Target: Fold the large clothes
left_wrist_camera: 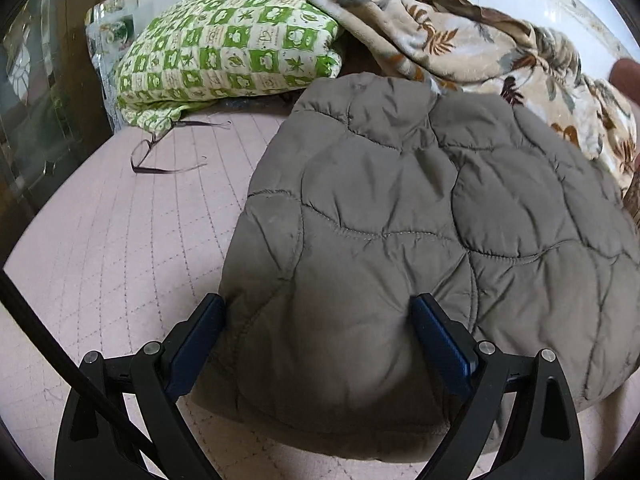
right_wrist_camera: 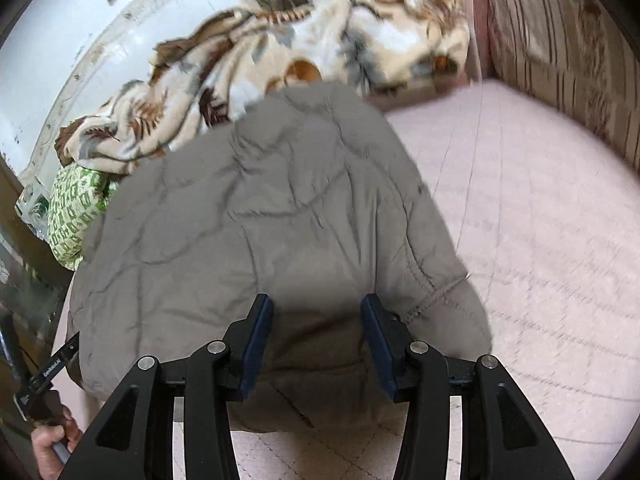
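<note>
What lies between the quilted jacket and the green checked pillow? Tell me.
In the left wrist view, bare pink quilted bedcover separates the grey quilted jacket from the green checked pillow; only a pair of glasses lies there.

A grey-brown quilted padded jacket [left_wrist_camera: 420, 216] lies on a pale pink quilted bed cover [left_wrist_camera: 132, 220], folded into a thick, puffy bundle. Its outer shell faces up, crossed by curved stitch lines that divide it into rounded panels, with soft creases across the fabric. The near edge is rounded and bulging, and a stitched hem shows at the right near corner [right_wrist_camera: 432, 300]. Its far edge touches a crumpled leaf-print blanket [left_wrist_camera: 460, 36].
</note>
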A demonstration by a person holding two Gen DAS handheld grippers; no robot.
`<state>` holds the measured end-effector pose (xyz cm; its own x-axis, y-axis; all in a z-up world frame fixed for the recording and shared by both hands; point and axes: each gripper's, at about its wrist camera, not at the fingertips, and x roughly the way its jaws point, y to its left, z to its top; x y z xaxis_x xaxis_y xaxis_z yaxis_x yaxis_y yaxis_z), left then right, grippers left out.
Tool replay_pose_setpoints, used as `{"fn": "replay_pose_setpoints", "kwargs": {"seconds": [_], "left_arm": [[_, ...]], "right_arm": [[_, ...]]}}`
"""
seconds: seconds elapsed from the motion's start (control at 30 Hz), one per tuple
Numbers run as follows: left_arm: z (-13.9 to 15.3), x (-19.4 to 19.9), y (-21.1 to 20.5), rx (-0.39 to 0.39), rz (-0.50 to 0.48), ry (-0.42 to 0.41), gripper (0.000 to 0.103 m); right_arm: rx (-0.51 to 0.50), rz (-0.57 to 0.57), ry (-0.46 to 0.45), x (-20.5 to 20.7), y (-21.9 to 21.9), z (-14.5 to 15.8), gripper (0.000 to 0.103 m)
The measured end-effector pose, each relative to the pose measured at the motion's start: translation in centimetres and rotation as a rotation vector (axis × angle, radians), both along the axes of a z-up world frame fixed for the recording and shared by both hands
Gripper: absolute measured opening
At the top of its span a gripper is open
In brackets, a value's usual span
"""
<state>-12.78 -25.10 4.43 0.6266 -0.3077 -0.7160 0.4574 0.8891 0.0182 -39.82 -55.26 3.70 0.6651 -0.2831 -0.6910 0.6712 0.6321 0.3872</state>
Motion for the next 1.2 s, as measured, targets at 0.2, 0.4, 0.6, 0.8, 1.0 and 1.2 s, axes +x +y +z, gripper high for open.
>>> {"fn": "replay_pose_setpoints", "kwargs": {"seconds": [0.2,0.4,0.6,0.8,1.0,1.2], "left_arm": [[-0.3,0.3,-0.1,0.007,-0.013,0.011,0.096],[1.3,0.6,0.9,-0.049,0.009,0.006,0.095],[1.7,2.7,3.7,-0.098,0.08,0.063,0.095],[-0.5,3.7,3.4,-0.091,0.071,0.172,0.095],[1.4,3.5,4.1,-0.115,0.083,0.126,0.095],[2.3,5.2,7.2,-0.207,0.14,0.192,0.095]], "right_arm": [[-0.017,0.011,0.044,0.9,0.1,-0.5,0.054],[-0.028,0.01,0.002,0.0,0.0,0.8,0.055],[-0.042,-0.077,-0.074,-2.8,-1.4,2.7,0.058],[0.107,-0.099,-0.099,-4.1,-3.6,0.3,0.058],[0.131,-0.094,-0.121,-4.6,-3.9,0.8,0.059],[0.137,-0.146,-0.156,-6.7,-4.1,1.6,0.067]]}}
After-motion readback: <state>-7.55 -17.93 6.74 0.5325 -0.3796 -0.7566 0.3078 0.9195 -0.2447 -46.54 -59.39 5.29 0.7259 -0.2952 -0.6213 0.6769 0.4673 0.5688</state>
